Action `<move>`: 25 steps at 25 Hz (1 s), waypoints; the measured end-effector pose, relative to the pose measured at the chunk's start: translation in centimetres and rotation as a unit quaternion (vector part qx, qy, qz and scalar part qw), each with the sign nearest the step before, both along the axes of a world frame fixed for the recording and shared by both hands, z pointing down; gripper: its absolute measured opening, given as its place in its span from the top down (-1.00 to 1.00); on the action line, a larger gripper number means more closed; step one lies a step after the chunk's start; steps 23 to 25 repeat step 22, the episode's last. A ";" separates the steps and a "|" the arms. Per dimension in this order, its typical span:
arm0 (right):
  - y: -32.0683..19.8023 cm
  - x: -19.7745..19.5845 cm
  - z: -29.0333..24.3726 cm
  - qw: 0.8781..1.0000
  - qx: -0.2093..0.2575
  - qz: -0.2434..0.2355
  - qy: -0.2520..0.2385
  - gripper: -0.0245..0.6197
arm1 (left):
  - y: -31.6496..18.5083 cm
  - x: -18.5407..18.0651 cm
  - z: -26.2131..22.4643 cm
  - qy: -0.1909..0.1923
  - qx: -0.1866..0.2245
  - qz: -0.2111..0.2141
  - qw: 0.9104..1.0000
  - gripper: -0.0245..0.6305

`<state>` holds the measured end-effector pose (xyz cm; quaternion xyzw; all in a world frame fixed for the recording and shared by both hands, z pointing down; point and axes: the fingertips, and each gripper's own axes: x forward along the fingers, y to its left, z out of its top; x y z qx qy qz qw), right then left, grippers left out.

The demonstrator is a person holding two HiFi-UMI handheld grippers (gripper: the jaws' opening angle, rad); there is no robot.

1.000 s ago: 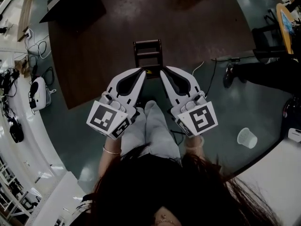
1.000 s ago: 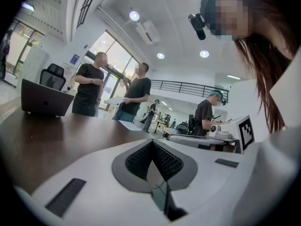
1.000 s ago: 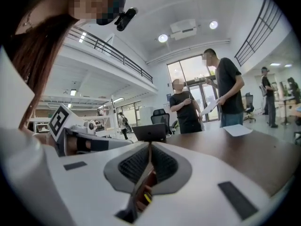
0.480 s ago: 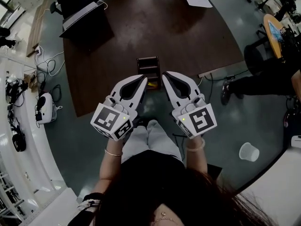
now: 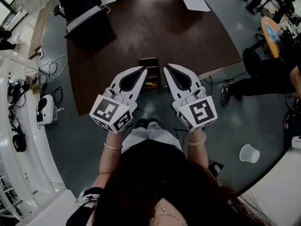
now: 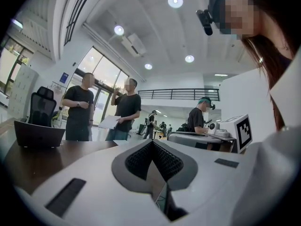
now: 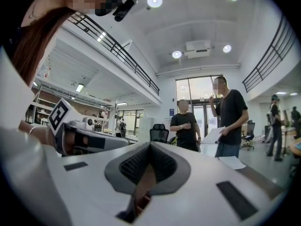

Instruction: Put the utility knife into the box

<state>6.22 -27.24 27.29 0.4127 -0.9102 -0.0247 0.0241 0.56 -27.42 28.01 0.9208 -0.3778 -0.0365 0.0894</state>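
A small dark wooden box [image 5: 148,66] stands near the front edge of the brown table [image 5: 188,36]. A bit of yellow [image 5: 149,83], perhaps the utility knife, shows in the box's near part; I cannot tell for sure. My left gripper [image 5: 143,69] is held just left of the box and my right gripper [image 5: 167,67] just right of it. Both point forward, tips level with the box. In the left gripper view the left gripper [image 6: 151,143] has its jaws meeting with nothing between them. The right gripper [image 7: 150,145] looks the same in its own view.
A closed laptop [image 5: 87,18] lies at the table's far left and a sheet of paper [image 5: 193,0] at its far right. A white cup [image 5: 249,153] stands on the floor to the right. A seated person's leg [image 5: 258,81] reaches in from the right. Two people [image 6: 79,107] stand beyond the table.
The head view has tilted up, so more of the table and its far edge show. Both grippers have stayed together beside the box, jaws shut throughout.
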 end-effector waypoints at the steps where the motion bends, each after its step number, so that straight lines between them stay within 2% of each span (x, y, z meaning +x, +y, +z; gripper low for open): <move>1: 0.0 0.0 -0.1 1.000 0.001 0.000 0.000 0.88 | 0.0 0.0 -0.1 0.000 0.001 0.000 1.000 0.92; 25: -1.7 -0.4 -0.1 1.000 0.001 0.002 0.002 0.88 | -2.2 -0.1 -0.2 0.007 0.008 0.009 1.000 0.92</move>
